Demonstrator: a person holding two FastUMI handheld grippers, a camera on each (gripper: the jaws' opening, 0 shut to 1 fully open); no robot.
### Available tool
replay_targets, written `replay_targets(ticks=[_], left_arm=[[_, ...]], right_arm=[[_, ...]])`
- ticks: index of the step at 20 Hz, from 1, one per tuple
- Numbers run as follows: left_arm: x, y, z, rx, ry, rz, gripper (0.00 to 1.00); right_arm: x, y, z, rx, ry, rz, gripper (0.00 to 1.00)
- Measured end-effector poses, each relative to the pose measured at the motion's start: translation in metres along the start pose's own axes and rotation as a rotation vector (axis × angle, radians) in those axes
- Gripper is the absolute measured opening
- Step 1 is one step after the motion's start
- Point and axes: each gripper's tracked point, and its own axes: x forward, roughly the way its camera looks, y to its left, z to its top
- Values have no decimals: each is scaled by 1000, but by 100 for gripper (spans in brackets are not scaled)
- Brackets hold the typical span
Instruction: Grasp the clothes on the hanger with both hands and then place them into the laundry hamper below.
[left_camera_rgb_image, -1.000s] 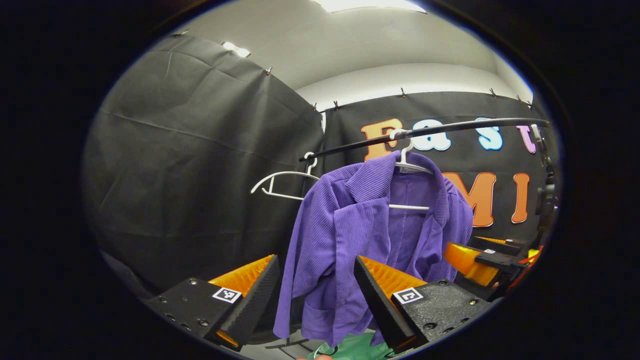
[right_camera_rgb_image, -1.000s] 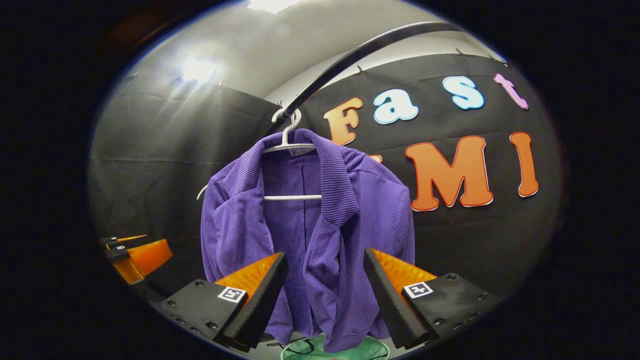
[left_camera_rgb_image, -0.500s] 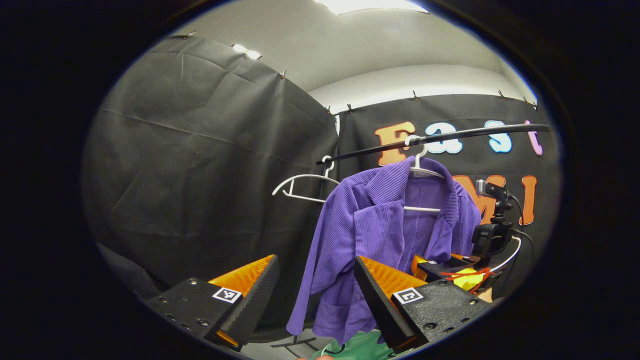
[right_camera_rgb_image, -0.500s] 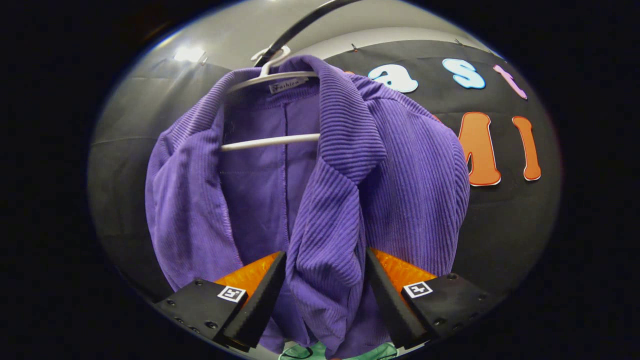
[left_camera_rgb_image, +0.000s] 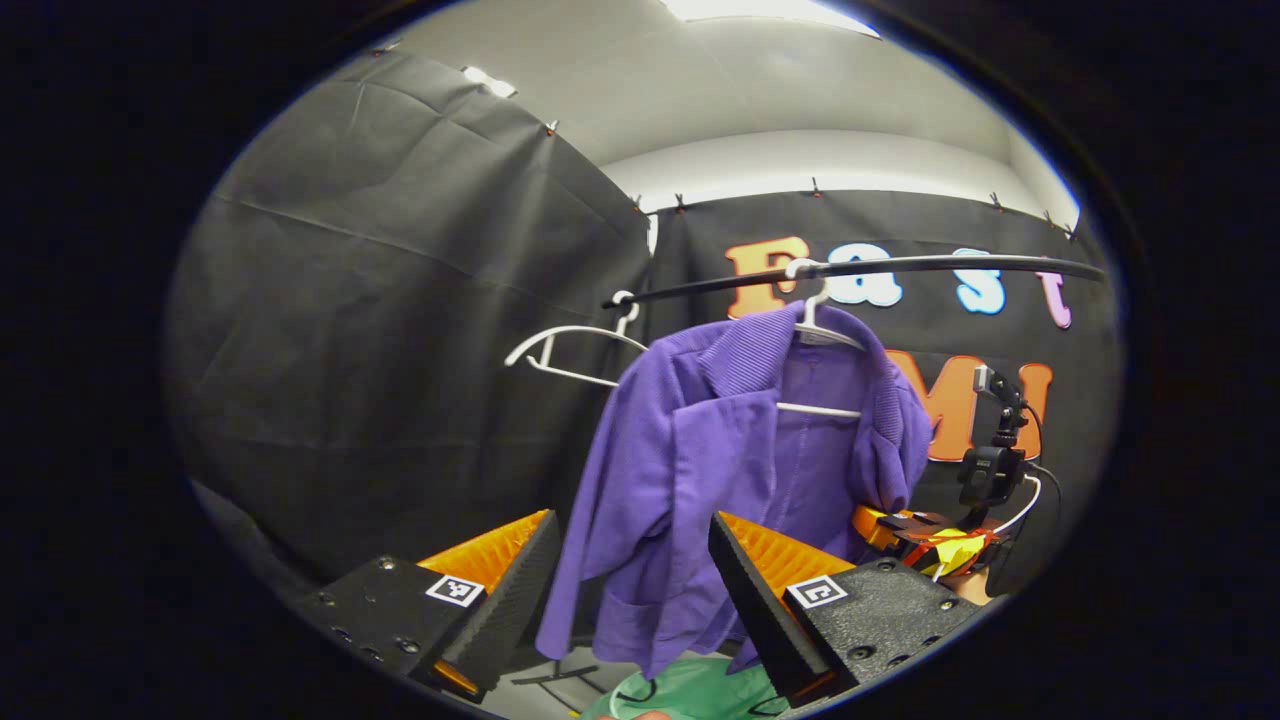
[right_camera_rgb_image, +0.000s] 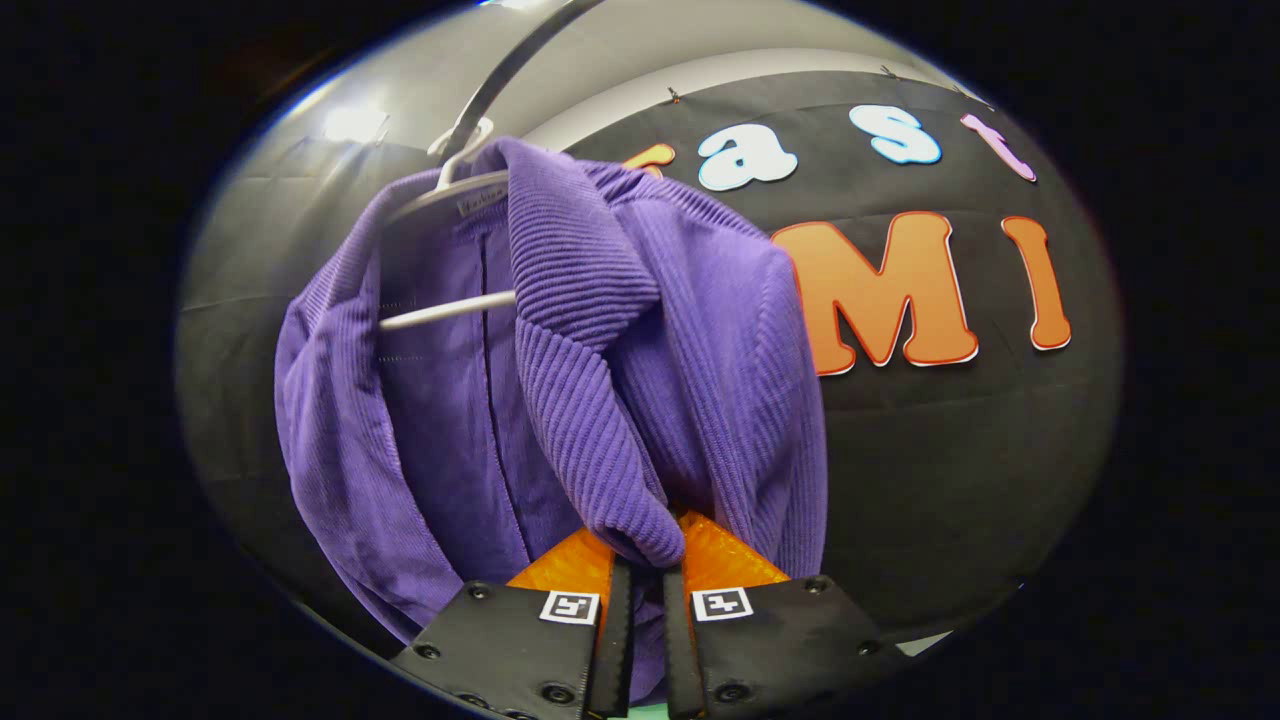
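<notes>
A purple ribbed jacket hangs on a white hanger from a black rail. My left gripper is open, a short way in front of the jacket's lower left side, with nothing between its fingers. In the right gripper view, my right gripper is shut on the folded front edge of the jacket, just below the lapel. The left gripper view also shows the right gripper at the jacket's right edge. Below lies the green hamper, partly hidden.
A second, bare white hanger hangs at the rail's left end. The black cloth wall stands close behind and to the left. A camera mount with a cable rises over the right gripper. A stand foot rests on the floor.
My right gripper has shut on the jacket's front edge, which was loose between its open fingers. The jacket has shifted a little on the hanger. The left gripper stays open.
</notes>
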Motion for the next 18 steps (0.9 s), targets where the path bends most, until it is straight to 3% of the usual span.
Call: replay_targets(ticks=[1,2,5,6,8,10,11,12,13,15,18], left_arm=[[9,-14,-3,-16,5,-38,92],[18,-26,-8,-31,14,-72,92],[49,-62,-33,-60,64,-142,92],[61,-70,-38,-74,71,-144,92],[83,-76,-47,-123,79,-99,95],[103,-85,-54,-163,71,-75,92],[114,-89,-60,-162,75,-65,99],[125,-92,-66,-153,80,-54,91],[134,-94,-72,-141,84,-42,95],[146,-92,-75,-123,62,-4,92],[159,-64,-67,-47,-12,121,95]], right_arm=[[-11,-10,9,-6,-17,-37,21],[-21,-15,21,0,-45,-37,9],[-50,-12,42,6,-68,4,5],[-57,-12,47,-3,-71,12,9],[-70,-8,53,-34,-67,36,9],[-83,-7,61,-53,-78,48,9],[-85,-6,66,-58,-83,53,9],[-88,-6,68,-59,-83,57,9],[-91,-5,69,-57,-83,63,9],[-97,-5,73,-56,-90,69,9],[-101,-4,75,-71,-97,78,9]])
